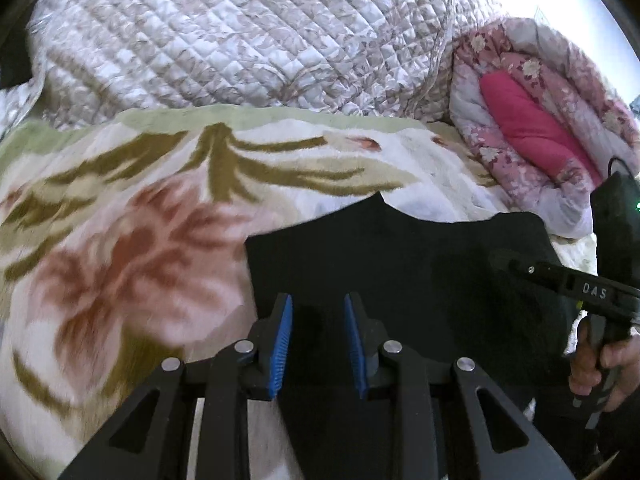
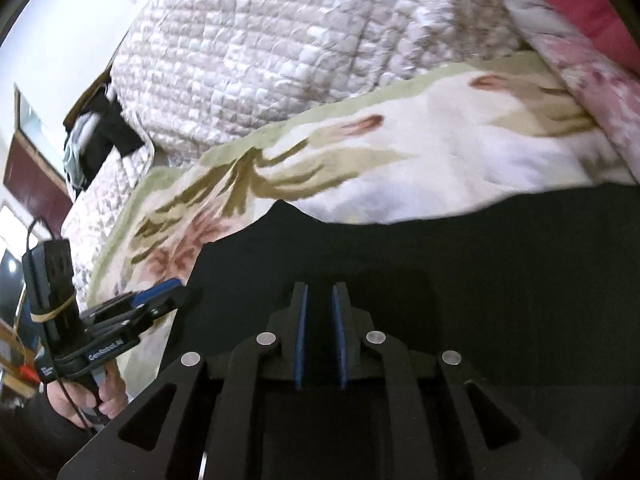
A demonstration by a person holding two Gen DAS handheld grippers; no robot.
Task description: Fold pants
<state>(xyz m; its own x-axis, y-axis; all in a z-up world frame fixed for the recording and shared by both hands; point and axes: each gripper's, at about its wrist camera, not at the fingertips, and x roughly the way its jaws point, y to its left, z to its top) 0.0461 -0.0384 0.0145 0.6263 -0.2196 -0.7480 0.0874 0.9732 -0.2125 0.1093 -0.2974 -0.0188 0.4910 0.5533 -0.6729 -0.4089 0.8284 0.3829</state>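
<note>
The flowered blanket [image 1: 132, 208] covered the bed under me, quilts heaped behind it. On it the black pants [image 1: 400, 256] lay as a flat slab, so I judged at least one fold done, with further folding or squaring up perhaps left. My left gripper [image 1: 318, 340] stood partly open over their near edge, gripping nothing. My right gripper [image 2: 320, 336] was narrowly parted above the cloth, holding nothing.

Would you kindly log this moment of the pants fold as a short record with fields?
surface: floral blanket on a bed
garment: black pants, lying on the blanket
behind: quilted cover; pink bedding to its right
left gripper: jaws apart over the pants, nothing visibly pinched
right gripper: narrow gap, over the pants, pads not pressing cloth
</note>
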